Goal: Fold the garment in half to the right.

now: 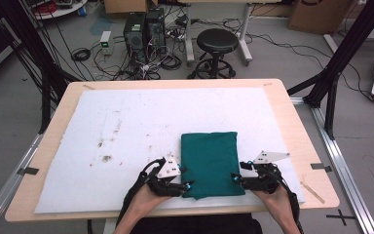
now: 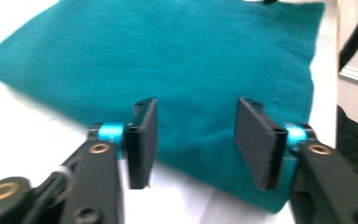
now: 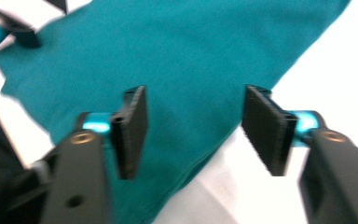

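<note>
A folded teal cloth lies flat on the white mat, near the table's front edge. My left gripper rests at the cloth's near left corner, my right gripper at its near right edge. In the left gripper view the left gripper stands open over the cloth, its pads clear of the fabric. The right gripper is open too, straddling the edge of the cloth, with nothing pinched. The left gripper's tip shows far off in the right gripper view.
The mat covers most of a wooden table and has several small dark stains left of centre. Beyond the table stand a black stool, computer towers with cables, and black frame posts.
</note>
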Available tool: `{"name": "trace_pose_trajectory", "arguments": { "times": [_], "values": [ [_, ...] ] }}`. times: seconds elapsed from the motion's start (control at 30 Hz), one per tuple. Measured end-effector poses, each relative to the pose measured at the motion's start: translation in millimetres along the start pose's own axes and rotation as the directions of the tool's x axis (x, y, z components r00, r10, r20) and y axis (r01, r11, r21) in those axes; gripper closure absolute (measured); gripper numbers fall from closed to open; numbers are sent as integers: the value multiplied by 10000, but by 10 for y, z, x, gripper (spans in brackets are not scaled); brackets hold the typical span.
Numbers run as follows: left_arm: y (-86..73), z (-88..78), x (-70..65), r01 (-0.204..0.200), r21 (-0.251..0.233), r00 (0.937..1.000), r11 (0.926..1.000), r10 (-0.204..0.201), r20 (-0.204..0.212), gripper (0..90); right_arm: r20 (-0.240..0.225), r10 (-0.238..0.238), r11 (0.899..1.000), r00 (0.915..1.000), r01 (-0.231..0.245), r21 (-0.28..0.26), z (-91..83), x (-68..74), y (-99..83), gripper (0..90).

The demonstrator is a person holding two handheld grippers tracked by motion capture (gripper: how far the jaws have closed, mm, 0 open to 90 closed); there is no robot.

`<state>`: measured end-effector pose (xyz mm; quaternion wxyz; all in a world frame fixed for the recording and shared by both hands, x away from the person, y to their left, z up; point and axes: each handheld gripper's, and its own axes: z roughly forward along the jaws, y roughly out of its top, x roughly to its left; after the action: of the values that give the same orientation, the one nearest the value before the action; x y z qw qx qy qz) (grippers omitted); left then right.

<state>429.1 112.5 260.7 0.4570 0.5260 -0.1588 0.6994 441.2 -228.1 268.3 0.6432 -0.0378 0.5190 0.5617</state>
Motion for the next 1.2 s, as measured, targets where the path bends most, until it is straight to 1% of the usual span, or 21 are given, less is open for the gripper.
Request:
{"name": "trace_pose_trajectory", "arguments": {
  "times": [0.1,0.17,0.23,0.27,0.37,0.4,0.43,0.47,0.5,0.57,0.63,0.67,0.7,0.73,0.77,0.83,0.93,1.1,1.13,1.17,1.2],
  "values": [
    [-24,-128,113,276,-202,9988,9994,-284,-402,405,382,266,9978,9989,-243,-609,-49,-88,36,303],
    [-48,-234,189,466,-428,9958,9980,-498,-774,380,523,516,9943,9973,-464,-962,-78,-130,59,279],
    [-77,-349,265,583,-674,9915,9960,-656,-1122,359,707,593,9904,9957,-498,-1292,-104,-148,82,256],
    [-95,-410,306,633,-767,9890,9950,-728,-1284,344,850,570,9893,9947,-449,-1390,-119,-156,90,251],
    [-159,-609,450,889,-954,9784,9915,-1049,-1783,310,1227,817,9817,9891,-586,-1812,-155,-186,92,237],
    [-185,-679,499,1034,-1029,9736,9893,-1218,-1931,293,1324,885,9794,9872,-620,-1924,-158,-199,84,233],
    [-217,-755,546,1094,-1080,9689,9881,-1303,-2102,285,1411,898,9798,9859,-620,-1902,-161,-217,78,230],
    [-252,-827,587,1187,-1211,9615,9855,-1446,-2339,284,1437,933,9795,9852,-649,-1905,-166,-235,70,229],
    [-282,-878,618,1266,-1307,9557,9833,-1562,-2494,284,1450,968,9783,9847,-673,-1958,-174,-253,56,228],
    [-383,-1020,715,1511,-1453,9400,9778,-1876,-2850,284,1535,1113,9775,9819,-803,-1951,-193,-289,31,226],
    [-476,-1139,795,1792,-1638,9229,9701,-2234,-3135,284,1613,1197,9754,9796,-858,-2029,-225,-326,9,225],
    [-519,-1199,835,1932,-1730,9157,9658,-2408,-3217,284,1672,1247,9734,9780,-880,-2117,-243,-347,0,223],
    [-568,-1273,878,2088,-1854,9028,9602,-2621,-3409,283,1731,1326,9712,9759,-931,-2193,-262,-364,-10,222],
    [-605,-1330,908,2197,-1961,8925,9557,-2781,-3552,282,1784,1420,9688,9737,-996,-2270,-286,-384,-23,222],
    [-631,-1374,930,2261,-2015,8859,9530,-2872,-3643,282,1863,1487,9670,9712,-1035,-2327,-301,-398,-34,221],
    [-696,-1476,976,2434,-2230,8673,9439,-3147,-3856,282,1919,1561,9651,9689,-1083,-2383,-322,-421,-49,221],
    [-786,-1600,1029,2646,-2508,8447,9312,-3493,-4055,282,1981,1665,9624,9659,-1155,-2457,-343,-450,-66,220],
    [-867,-1707,1074,2840,-2711,8237,9197,-3788,-4220,282,2068,1715,9618,9632,-1182,-2470,-354,-468,-79,219],
    [-873,-1717,1078,2842,-2703,8227,9199,-3787,-4240,283,2075,1703,9619,9633,-1168,-2472,-354,-468,-80,220],
    [-879,-1726,1080,2863,-2737,8208,9182,-3824,-4243,282,2062,1691,9622,9638,-1161,-2465,-352,-468,-80,220],
    [-881,-1731,1081,2870,-2723,8209,9184,-3823,-4243,282,2041,1697,9629,9641,-1181,-2428,-348,-465,-80,220]
  ]
}}
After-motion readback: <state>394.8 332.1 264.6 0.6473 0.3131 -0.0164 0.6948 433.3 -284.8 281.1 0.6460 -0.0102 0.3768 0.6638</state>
